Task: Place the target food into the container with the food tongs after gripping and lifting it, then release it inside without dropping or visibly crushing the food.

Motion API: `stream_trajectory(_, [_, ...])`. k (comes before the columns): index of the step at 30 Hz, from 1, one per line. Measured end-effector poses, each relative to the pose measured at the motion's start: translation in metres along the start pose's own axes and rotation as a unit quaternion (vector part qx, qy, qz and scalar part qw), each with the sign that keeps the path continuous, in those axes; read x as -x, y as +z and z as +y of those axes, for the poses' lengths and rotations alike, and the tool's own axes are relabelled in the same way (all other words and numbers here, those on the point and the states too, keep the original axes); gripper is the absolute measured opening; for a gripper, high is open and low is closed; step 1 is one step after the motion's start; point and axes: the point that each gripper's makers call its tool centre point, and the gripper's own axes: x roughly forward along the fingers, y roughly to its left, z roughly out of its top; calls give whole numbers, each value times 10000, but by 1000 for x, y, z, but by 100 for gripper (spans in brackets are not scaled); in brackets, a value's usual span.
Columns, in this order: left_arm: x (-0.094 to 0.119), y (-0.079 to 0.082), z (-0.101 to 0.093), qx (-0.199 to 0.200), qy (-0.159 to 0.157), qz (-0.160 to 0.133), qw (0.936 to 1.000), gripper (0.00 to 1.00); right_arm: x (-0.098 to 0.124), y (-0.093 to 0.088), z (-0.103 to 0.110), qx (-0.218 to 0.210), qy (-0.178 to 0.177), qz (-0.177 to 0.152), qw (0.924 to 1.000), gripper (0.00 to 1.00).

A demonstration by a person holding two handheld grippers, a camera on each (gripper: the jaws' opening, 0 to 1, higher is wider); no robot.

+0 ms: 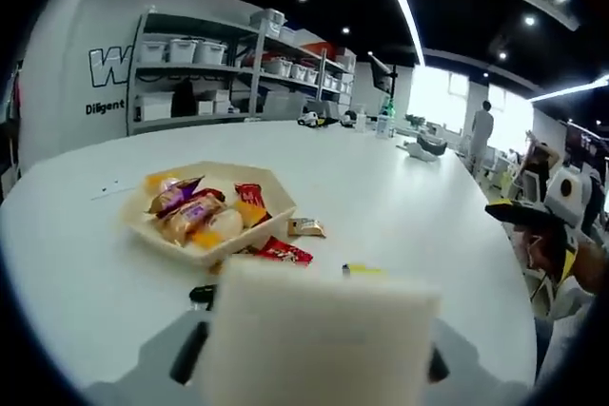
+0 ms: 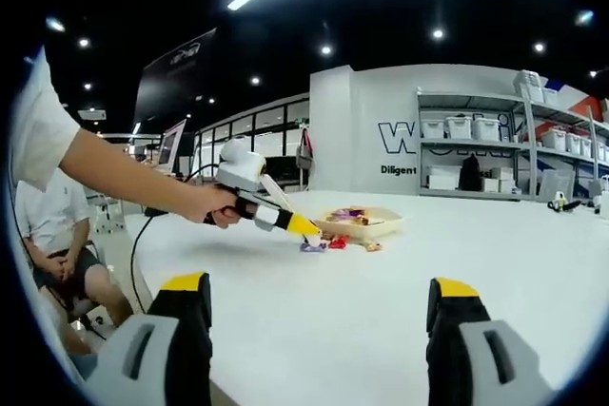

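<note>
Right gripper [image 2: 319,330] jaws spread wide and empty over the tabletop [image 2: 400,301], left gripper [image 2: 306,228] grip unclear, tip just beside wrapped snacks [image 2: 328,243] and hexagonal tray [image 1: 166,235]

The right gripper [image 2: 319,316] has its 2 jaws spread wide. The left gripper [image 2: 303,226] is held in a hand [image 2: 217,206], arm outstretched, tip angled downward.

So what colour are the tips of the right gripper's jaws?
Yellow, on black and grey jaws; the right gripper shows them best in the right gripper view.
</note>
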Motion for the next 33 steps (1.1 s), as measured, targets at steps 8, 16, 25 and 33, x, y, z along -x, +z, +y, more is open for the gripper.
stream_trajectory(8, [1, -5, 5, 4, 61, 82, 9999, 27, 2, 3, 3, 50, 10, 1, 10000, 93])
stream_trajectory(16, [0, -17, 0, 179, -1, 367, 9992, 21, 7, 4, -1, 42, -55, -10, 10000, 92])
stream_trajectory(25, [4, -21, -4, 547, 62, 671, 9962, 19, 8, 6, 4, 75, -21, -37, 10000, 91])
stream_trajectory(33, [11, -5, 2, 474, 172, 448, 9977, 20, 10, 7, 2, 54, -63, -55, 10000, 90])
